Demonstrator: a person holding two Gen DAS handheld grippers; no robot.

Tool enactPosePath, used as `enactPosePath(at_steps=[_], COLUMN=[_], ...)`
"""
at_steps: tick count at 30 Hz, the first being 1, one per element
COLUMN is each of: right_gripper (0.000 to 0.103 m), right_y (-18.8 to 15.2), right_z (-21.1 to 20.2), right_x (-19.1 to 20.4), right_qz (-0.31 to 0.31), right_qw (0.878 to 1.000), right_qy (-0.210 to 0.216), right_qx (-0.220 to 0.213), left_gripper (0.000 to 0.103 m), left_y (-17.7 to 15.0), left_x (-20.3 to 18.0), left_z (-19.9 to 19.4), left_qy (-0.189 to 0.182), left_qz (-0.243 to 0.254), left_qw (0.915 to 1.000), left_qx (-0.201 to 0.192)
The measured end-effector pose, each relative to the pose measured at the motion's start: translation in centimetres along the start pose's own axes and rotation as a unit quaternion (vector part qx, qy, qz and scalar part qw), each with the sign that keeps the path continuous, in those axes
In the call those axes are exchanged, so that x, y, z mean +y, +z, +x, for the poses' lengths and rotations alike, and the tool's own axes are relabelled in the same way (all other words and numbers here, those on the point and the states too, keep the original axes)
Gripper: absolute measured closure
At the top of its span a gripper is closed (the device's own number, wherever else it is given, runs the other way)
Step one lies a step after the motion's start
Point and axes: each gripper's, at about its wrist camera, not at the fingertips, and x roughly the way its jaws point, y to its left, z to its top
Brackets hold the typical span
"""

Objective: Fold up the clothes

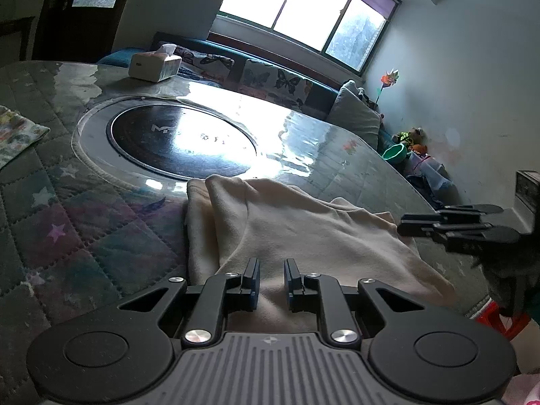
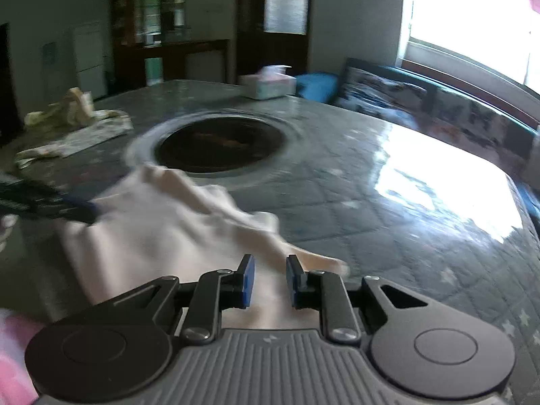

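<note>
- Daylight pours through a wide window (image 1: 303,10) at the far side of the room, glaring off the glossy, quilted star-patterned cover of the counter (image 1: 84,222).
- Set into the middle of the counter is a round black hotplate (image 1: 182,141) with a pale ring around it.
- Beyond the hotplate, near the far edge, stands a tissue box (image 1: 155,65); behind it runs a bench with butterfly-print cushions (image 1: 270,81).
- A cream garment (image 1: 297,229) lies rumpled on the near part of the counter, its far edge just short of the hotplate's ring, with folds running across it.
- The left tongs (image 1: 271,281) hang over the near side of the cream garment with a gap between the two pads; cloth shows through the gap, and no fold is pinched between them.
- The right tongs (image 2: 270,280) are likewise parted above the garment's right side, with nothing pinched between the pads; this view is blurred.
- In the left wrist view the right tongs show at the garment's right edge, seen side-on.
- At the left of the counter lies a patterned cloth (image 2: 81,135), well apart from the cream garment, with a crumpled yellowish piece (image 2: 67,108) behind it.
- Toys and a green bowl (image 1: 395,153) sit on the floor by the far wall.
</note>
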Motion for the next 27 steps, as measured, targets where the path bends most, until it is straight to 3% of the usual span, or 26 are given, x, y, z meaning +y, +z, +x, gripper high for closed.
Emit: enactPosePath(at_steps=[3,7,16,22,27], right_gripper=[0.084,0.084,0.081,0.080,0.079], right_y=[0.1,0.0,-0.4,-0.1,-1.0], right_z=[-0.6,-0.5,-0.3,-1.6,-0.3], right_x=[1.3,2.8,4.3,5.8,7.1], right_qz=[-0.013,-0.023,-0.040,-0.061,-0.077], right_qw=[1.000,0.999,0.998,0.996,0.994], right_qy=[0.020,0.037,0.047,0.070,0.074], right_qx=[-0.004,-0.001,0.008,-0.011,0.014], left_gripper=[0.086,0.077,0.077,0.077,0.076], left_y=[0.2,0.9,0.5,0.1,0.0], left_x=[0.0,-0.7,0.1,0.1,0.2], left_z=[-0.2,-0.1,0.1,-0.7,-0.8], left_qy=[0.001,0.005,0.013,0.025,0.032], left_qz=[-0.005,0.009,0.005,0.010,0.002], left_qw=[1.0000,0.9998,0.9999,0.9996,0.9994], left_qx=[-0.004,-0.016,-0.007,-0.011,-0.009])
